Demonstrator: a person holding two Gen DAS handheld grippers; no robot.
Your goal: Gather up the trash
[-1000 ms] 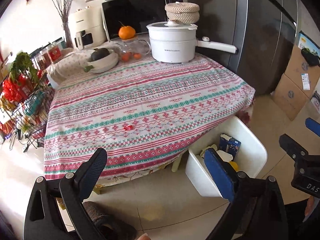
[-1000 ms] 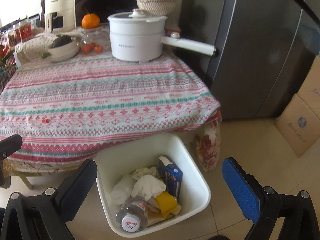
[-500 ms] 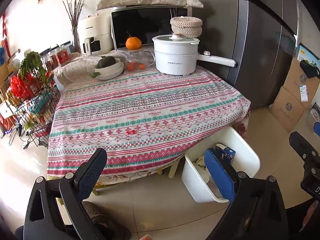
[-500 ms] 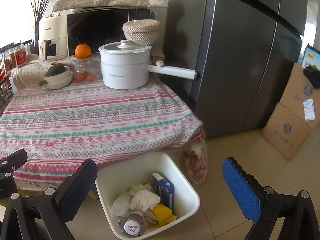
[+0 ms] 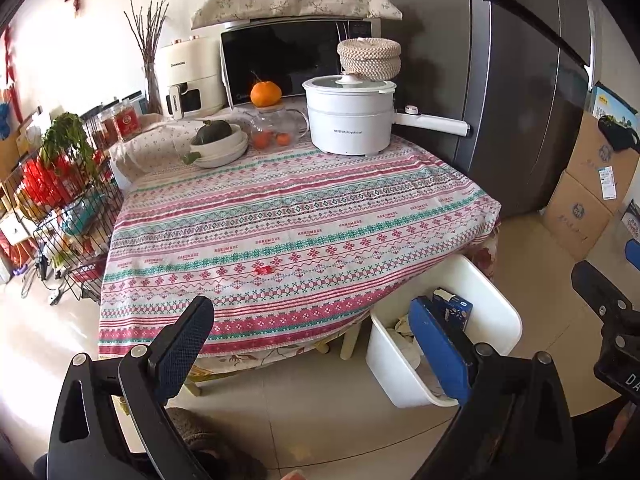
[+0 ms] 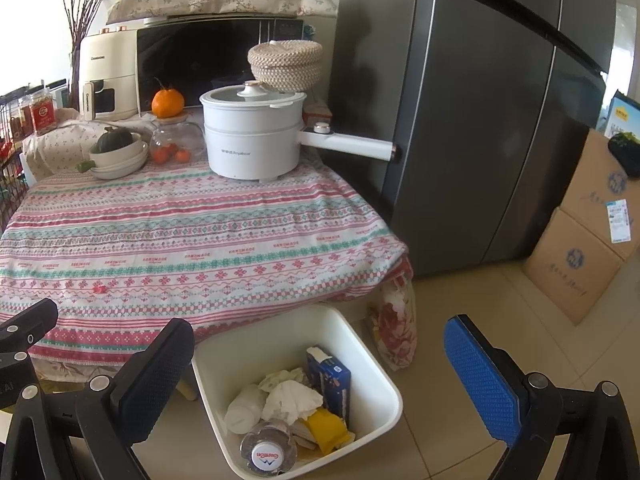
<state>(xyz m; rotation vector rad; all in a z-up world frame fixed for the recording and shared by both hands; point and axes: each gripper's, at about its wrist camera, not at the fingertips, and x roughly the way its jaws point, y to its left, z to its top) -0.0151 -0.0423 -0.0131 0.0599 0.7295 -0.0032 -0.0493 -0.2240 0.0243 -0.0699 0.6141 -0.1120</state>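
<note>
A white bin (image 6: 376, 364) stands on the floor at the table's near right corner. It holds a blue carton (image 6: 334, 376), crumpled tissue (image 6: 290, 398), a yellow wrapper (image 6: 326, 428) and a clear bottle with a white cap (image 6: 266, 456). My right gripper (image 6: 320, 364) hangs open above the bin, nothing between its fingers. My left gripper (image 5: 308, 344) is open and empty over the table's front edge; the bin (image 5: 500, 312) and carton (image 5: 454, 310) lie to its right. A small red scrap (image 5: 263, 269) lies on the tablecloth, also the red scrap (image 6: 98, 289) in the right wrist view.
The striped tablecloth (image 5: 280, 216) carries a white electric pot (image 5: 350, 118), a glass jar (image 5: 274, 132) under an orange, and stacked bowls (image 5: 220, 146). A wire rack (image 5: 60, 208) stands left; a grey fridge (image 6: 480, 120) and cardboard boxes (image 6: 580, 248) stand right.
Both grippers have pulled back and risen from the table and bin, so more of the room shows. Both stay open and empty.
</note>
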